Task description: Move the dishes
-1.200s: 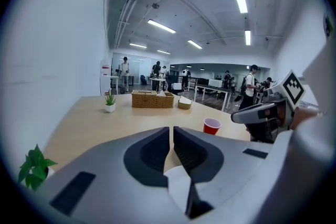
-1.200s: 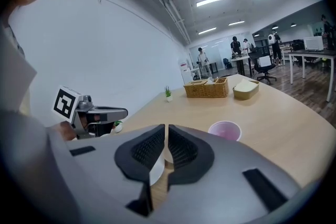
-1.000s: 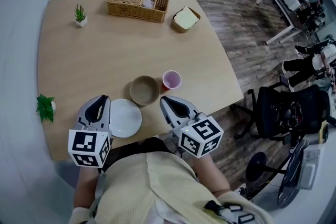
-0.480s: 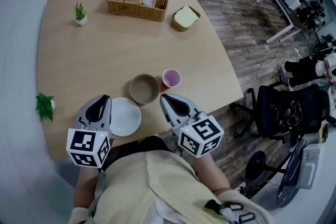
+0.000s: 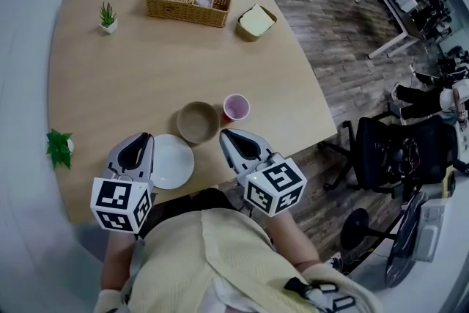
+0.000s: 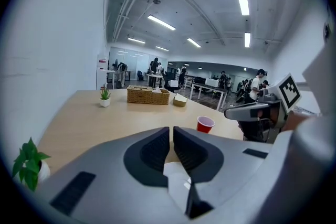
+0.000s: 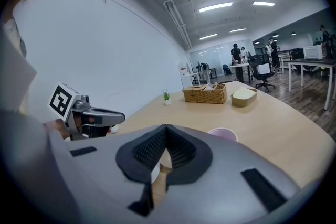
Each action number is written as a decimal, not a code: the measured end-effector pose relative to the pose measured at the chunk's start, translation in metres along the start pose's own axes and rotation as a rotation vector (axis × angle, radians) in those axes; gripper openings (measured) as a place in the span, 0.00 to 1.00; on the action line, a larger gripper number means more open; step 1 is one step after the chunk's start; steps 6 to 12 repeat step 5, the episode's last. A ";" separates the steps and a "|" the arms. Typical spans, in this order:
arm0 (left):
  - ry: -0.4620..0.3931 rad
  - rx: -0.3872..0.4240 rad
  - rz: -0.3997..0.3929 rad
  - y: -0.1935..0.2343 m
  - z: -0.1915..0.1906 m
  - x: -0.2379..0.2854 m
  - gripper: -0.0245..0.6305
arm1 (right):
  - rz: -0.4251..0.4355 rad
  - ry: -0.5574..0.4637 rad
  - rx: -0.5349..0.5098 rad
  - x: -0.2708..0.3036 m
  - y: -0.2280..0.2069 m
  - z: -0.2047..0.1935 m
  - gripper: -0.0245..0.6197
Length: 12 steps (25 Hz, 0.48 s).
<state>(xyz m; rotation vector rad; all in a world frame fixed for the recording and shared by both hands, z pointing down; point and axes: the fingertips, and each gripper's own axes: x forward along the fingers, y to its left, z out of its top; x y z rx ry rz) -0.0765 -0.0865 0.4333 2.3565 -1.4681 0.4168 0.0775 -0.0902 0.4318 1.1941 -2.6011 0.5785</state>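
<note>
Three dishes sit near the table's front edge: a white plate [image 5: 172, 161], a brown bowl [image 5: 198, 122] behind it, and a red cup [image 5: 235, 107] with a pale inside, to the bowl's right. My left gripper [image 5: 143, 136] hovers just left of the plate, jaws shut and empty. My right gripper [image 5: 225, 134] is just right of the bowl and in front of the cup, also shut with nothing held. In the left gripper view the cup [image 6: 205, 124] stands beyond the closed jaws. The right gripper view shows the cup [image 7: 223, 135] just behind its closed jaws.
At the table's far side stand a wicker basket [image 5: 189, 2], a round container with a yellow lid [image 5: 256, 21] and a small potted plant [image 5: 108, 16]. Another plant [image 5: 58, 148] sits at the left edge. Office chairs [image 5: 396, 157] stand right of the table.
</note>
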 end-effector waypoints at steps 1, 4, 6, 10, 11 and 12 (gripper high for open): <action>0.004 -0.001 -0.002 0.000 -0.001 0.000 0.09 | -0.003 0.005 -0.002 0.001 -0.001 -0.002 0.06; 0.016 -0.006 -0.004 0.000 -0.005 0.001 0.09 | -0.009 0.025 -0.005 0.004 -0.004 -0.010 0.06; 0.019 -0.007 -0.005 0.000 -0.007 0.001 0.09 | -0.010 0.032 -0.005 0.005 -0.005 -0.013 0.06; 0.019 -0.007 -0.005 0.000 -0.007 0.001 0.09 | -0.010 0.032 -0.005 0.005 -0.005 -0.013 0.06; 0.019 -0.007 -0.005 0.000 -0.007 0.001 0.09 | -0.010 0.032 -0.005 0.005 -0.005 -0.013 0.06; 0.019 -0.007 -0.005 0.000 -0.007 0.001 0.09 | -0.010 0.032 -0.005 0.005 -0.005 -0.013 0.06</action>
